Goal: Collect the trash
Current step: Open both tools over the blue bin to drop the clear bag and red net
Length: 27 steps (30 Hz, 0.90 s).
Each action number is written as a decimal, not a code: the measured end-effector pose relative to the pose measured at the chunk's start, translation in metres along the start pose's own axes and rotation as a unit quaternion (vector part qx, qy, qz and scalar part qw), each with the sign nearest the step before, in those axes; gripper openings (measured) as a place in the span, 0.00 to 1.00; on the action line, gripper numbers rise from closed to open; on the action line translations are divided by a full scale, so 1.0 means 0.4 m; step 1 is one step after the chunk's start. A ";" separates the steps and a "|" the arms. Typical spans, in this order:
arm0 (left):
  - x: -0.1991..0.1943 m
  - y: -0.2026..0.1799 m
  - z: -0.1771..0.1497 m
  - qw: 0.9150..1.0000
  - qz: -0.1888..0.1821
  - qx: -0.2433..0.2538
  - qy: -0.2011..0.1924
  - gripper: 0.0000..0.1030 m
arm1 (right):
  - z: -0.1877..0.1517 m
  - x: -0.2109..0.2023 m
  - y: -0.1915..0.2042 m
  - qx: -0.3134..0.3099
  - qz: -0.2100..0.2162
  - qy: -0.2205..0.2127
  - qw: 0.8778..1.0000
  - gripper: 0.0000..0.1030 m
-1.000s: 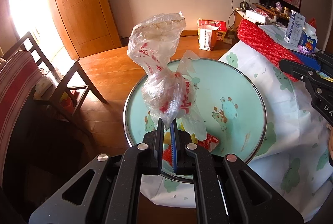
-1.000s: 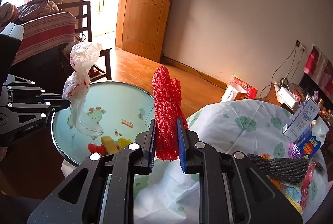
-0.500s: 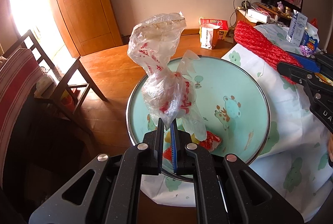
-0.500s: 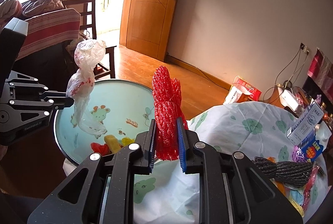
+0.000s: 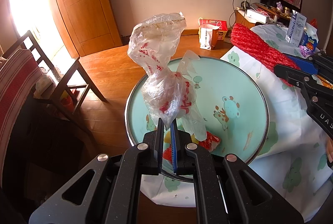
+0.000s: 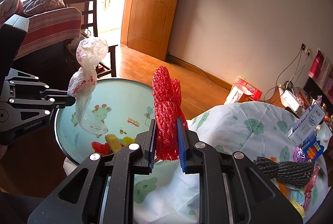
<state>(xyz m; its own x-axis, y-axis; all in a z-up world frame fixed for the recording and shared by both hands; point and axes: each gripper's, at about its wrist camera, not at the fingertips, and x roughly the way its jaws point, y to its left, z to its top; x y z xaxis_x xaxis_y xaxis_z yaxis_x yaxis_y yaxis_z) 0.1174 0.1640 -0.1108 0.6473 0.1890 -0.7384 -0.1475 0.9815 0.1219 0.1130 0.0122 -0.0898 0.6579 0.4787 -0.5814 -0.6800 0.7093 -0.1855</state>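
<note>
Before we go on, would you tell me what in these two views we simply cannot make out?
- Left wrist view: the clear plastic bag is knotted and crinkled, so its contents stay unclear.
- Left wrist view: the left gripper hides part of the wrappers in the round basin.
- Right wrist view: the picture's edge cuts off the trash beyond the black mesh bundle.
- Right wrist view: the red mesh bag is bunched; contents unknown.
</note>
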 end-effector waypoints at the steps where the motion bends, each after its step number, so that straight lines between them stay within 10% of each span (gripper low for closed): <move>1: -0.001 0.001 -0.002 1.000 0.000 0.000 0.000 0.06 | 0.000 -0.001 0.000 0.000 0.000 0.000 1.000 0.19; 22: -0.003 -0.003 0.000 1.000 -0.005 0.000 -0.002 0.09 | 0.003 0.007 0.019 -0.007 0.012 0.003 1.000 0.19; 27: -0.009 0.004 0.001 1.000 -0.001 -0.005 -0.011 0.41 | -0.001 0.010 0.024 -0.006 0.018 0.002 1.000 0.48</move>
<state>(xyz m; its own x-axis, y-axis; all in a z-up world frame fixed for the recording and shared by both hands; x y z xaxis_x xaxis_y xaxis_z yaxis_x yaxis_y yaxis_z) 0.1153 0.1649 -0.1078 0.6638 0.1884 -0.7238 -0.1545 0.9814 0.1138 0.1089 0.0207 -0.0941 0.6315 0.5010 -0.5917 -0.7066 0.6861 -0.1732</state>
